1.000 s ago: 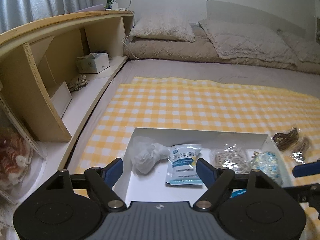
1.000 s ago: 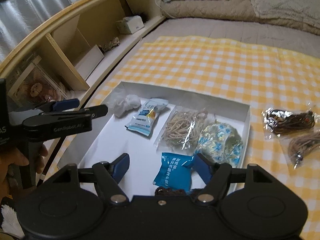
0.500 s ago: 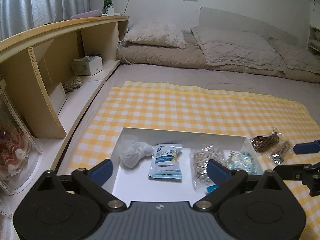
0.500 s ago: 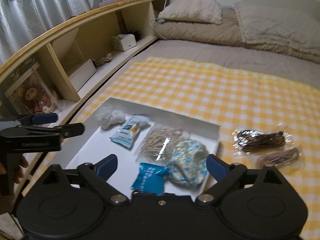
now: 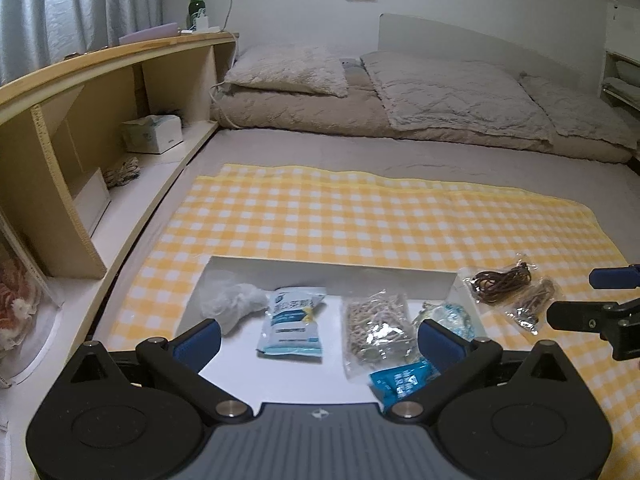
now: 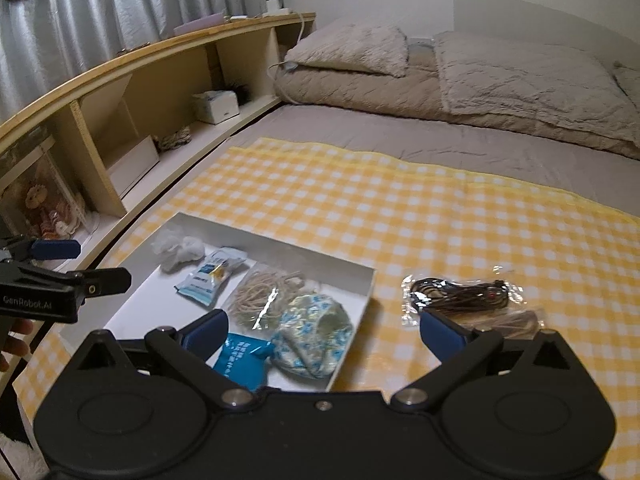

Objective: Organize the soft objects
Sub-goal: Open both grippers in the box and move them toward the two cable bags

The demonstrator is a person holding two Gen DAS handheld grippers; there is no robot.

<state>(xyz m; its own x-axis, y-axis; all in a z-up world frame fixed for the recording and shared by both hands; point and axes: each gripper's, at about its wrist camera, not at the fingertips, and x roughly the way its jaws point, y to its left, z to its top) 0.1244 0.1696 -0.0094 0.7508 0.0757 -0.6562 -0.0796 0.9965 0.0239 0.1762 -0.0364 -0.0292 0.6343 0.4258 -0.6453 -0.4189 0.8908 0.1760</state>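
Left wrist view: both tools wide open, empty — left tool (image 5: 318, 338) over white tray (image 5: 320, 270), right tool (image 6: 324, 330) nr bagged cords (image 6: 460, 294).

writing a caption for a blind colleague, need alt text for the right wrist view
An open right gripper hovers over a white tray on a yellow checked cloth, holding a floral pouch, cord bag and snack packets. Two bagged cords lie on the cloth to the tray's right; the left gripper shows at left.
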